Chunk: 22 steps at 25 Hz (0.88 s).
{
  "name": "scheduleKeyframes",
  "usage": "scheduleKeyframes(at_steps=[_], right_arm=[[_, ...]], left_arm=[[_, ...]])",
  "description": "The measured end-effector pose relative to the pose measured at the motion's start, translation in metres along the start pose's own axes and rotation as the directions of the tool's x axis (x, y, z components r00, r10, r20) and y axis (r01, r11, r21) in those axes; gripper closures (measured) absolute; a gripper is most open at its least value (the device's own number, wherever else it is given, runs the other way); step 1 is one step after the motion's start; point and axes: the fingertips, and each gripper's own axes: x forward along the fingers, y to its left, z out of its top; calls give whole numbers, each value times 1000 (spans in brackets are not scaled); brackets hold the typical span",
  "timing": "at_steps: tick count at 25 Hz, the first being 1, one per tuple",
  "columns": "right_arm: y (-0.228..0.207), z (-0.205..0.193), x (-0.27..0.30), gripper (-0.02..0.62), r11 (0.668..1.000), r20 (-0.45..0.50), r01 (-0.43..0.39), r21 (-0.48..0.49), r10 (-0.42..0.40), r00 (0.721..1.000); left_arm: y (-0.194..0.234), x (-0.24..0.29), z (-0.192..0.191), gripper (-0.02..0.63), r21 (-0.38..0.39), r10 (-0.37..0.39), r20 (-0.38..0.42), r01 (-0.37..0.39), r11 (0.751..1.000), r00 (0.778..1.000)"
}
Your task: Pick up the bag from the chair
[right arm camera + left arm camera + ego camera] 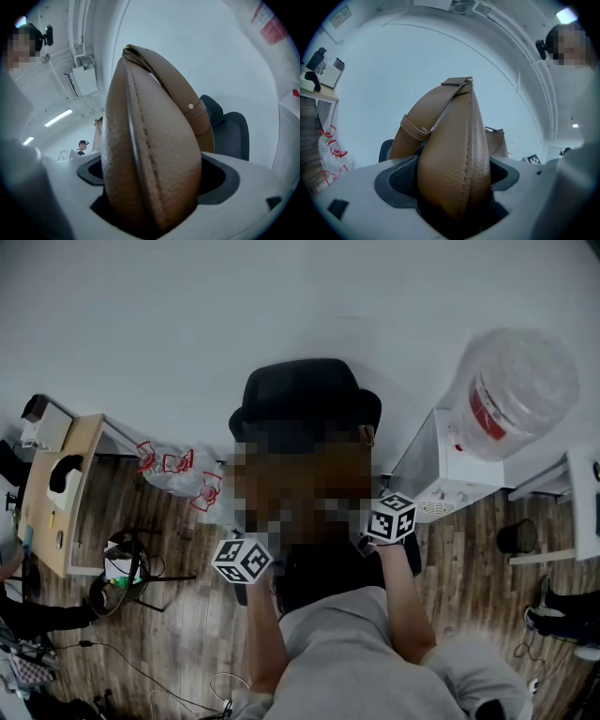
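Left gripper [452, 182] is clamped tight on a folded tan leather strap [445, 117] of the bag. The strap fills the whole gap between the jaws and bulges up out of it. Same on the other side: the right gripper [152, 187] is squeezed shut on a fat fold of the same tan stitched leather [150, 131], with a little stud showing on the strap where it loops back down.

A bit of the bag body [496, 140] peeks out just behind the strap in the left gripper view. From the head view both marker cubes sit close together right in front of the person, left one [242, 559] a bit lower than the right one [392, 517]. The bag is between and just past them, up against the black chair [305, 395]. It's mostly covered there, so I can't tell if it's clear of the seat.

Further out there's a white water dispenser [450, 465] with a big jug on top to the right of the chair. A red-printed plastic bag [178, 470] is on the wood floor [473, 549] to the left, and a wooden desk [56, 493] is at the far left.
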Motion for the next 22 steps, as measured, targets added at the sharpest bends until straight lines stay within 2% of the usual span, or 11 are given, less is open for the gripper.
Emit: scheduleKeyframes(at_steps=[13, 22], right_arm=[[-18, -3, 16, 54, 1000, -21, 3, 29, -2, 1000], [-13, -5, 29, 54, 1000, -43, -10, -5, 10, 999]], left_arm=[[15, 18, -4, 207, -14, -2, -20, 1, 1000, 1000], [27, 17, 0, 207, -18, 9, -13, -10, 1000, 1000]])
